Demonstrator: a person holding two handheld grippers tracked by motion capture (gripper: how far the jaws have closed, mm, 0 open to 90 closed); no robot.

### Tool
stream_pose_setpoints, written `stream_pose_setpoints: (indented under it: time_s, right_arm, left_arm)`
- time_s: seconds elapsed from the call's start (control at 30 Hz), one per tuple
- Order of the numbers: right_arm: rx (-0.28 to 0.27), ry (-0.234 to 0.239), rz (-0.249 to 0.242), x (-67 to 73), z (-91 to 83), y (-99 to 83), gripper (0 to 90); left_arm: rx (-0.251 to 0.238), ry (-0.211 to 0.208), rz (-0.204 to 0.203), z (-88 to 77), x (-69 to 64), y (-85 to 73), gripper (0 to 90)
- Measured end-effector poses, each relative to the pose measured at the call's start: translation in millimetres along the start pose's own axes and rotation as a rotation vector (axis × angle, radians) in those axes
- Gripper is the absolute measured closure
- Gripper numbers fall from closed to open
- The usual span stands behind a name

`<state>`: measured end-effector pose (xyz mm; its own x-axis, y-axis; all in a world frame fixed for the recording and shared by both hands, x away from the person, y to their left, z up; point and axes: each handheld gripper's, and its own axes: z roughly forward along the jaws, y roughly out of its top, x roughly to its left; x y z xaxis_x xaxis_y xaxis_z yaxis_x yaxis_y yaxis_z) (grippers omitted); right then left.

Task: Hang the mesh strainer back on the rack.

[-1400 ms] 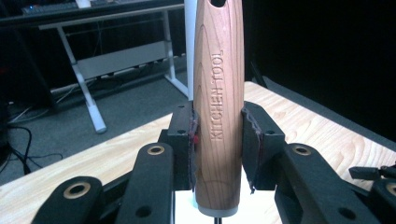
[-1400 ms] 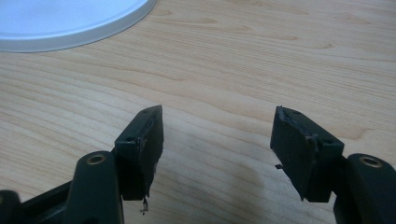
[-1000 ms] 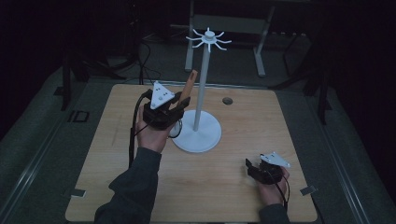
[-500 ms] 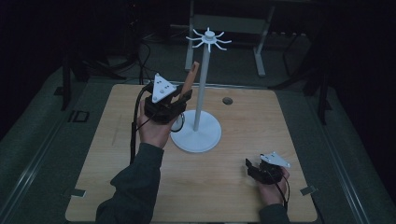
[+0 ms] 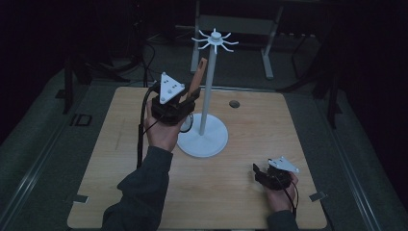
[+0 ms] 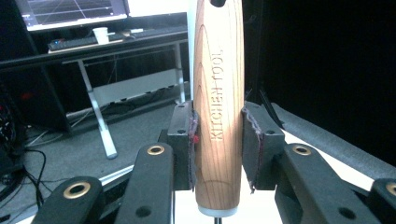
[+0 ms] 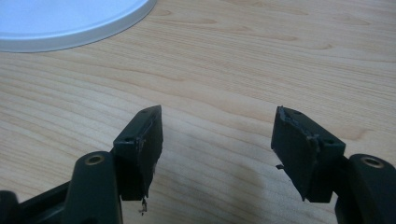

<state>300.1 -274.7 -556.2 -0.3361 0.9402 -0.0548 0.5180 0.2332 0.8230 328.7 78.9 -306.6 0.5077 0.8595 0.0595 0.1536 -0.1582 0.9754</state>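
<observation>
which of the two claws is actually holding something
The left claw, raised beside the white stand: its jaws clamp a wooden handle stamped KITCHEN TOOL. The right claw sits low over the table, jaws apart, nothing between them.

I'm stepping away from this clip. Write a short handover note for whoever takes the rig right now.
Left gripper: shut on the wooden handle of a utensil stamped KITCHEN TOOL, held raised and tilted beside the pole of the white hook stand.
Right gripper: open, holding nothing, low over the table near its front right.
Done: the utensil is picked up.
Left: probably hang it by the hole at the handle's top end on one of the stand's hooks; it is not yet on any hook.
</observation>
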Motion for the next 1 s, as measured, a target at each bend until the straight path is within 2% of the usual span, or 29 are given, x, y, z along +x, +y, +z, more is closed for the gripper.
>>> stream_pose_setpoints:
  time_s: [0.27, 0.4, 0.7, 1.0]
  right_arm:
    - [0.000, 0.001, 0.003, 0.1, -0.1, -0.1, 33.6]
    - [-0.001, 0.001, 0.003, 0.1, -0.3, -0.1, 33.6]
    - [-0.002, 0.000, 0.002, 0.1, -0.4, -0.2, 33.6]
    - [-0.003, 0.000, 0.002, 0.1, -0.4, -0.2, 33.2]
  left_arm:
    - [-0.020, 0.030, -0.009, 1.2, -0.3, 6.0, 67.8]
    - [-0.031, 0.052, -0.023, 1.3, -0.9, 6.8, 67.8]
    - [-0.053, 0.071, -0.054, 1.2, -0.1, 8.6, 67.8]
    - [-0.057, 0.100, -0.059, 1.5, -0.9, 10.0, 67.8]
